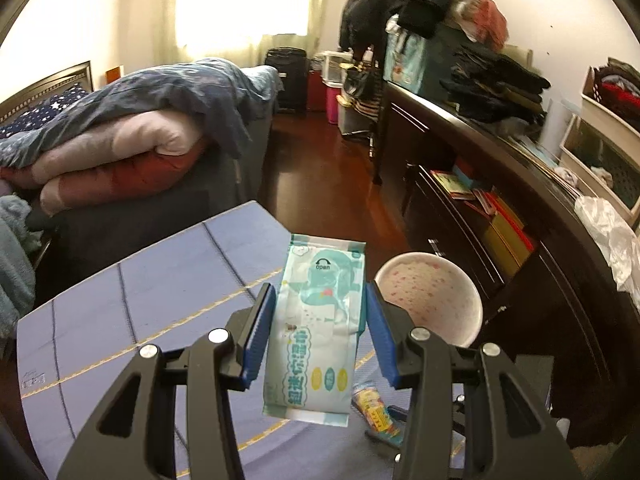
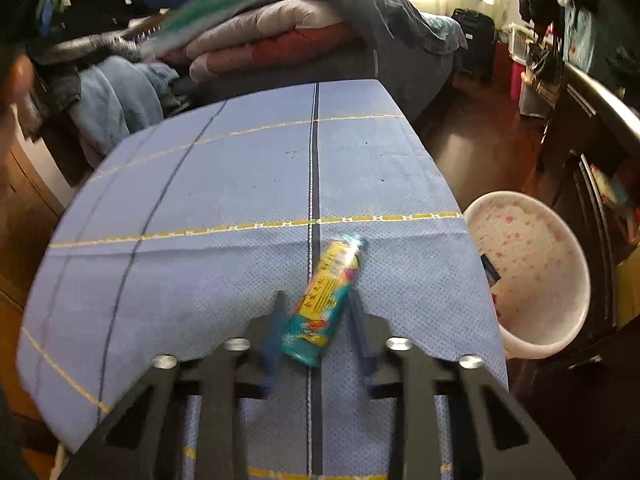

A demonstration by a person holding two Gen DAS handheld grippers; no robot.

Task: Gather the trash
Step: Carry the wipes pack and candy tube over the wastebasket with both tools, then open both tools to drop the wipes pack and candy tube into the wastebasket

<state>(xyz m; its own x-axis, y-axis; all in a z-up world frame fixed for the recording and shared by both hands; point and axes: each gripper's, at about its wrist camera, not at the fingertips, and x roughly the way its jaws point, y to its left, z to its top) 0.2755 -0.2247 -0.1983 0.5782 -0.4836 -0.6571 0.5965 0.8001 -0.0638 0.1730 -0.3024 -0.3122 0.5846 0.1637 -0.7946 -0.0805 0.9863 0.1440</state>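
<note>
My left gripper (image 1: pixel 320 300) is shut on a pale green wet-wipe packet (image 1: pixel 318 324) and holds it in the air above the blue tablecloth (image 1: pixel 120 300), just left of the pink-speckled white bin (image 1: pixel 432 300). My right gripper (image 2: pixel 316 300) is open, low over the cloth, with its blue fingers either side of a teal and yellow snack wrapper (image 2: pixel 324 296) lying on the table. That wrapper also shows in the left wrist view (image 1: pixel 376 408). The bin (image 2: pixel 532 272) stands just past the table's right edge.
A bed (image 1: pixel 120 128) piled with folded quilts lies beyond the table. A dark dresser (image 1: pixel 500 200) with stacked clothes and books runs along the right. Dark wooden floor (image 1: pixel 320 168) lies between them.
</note>
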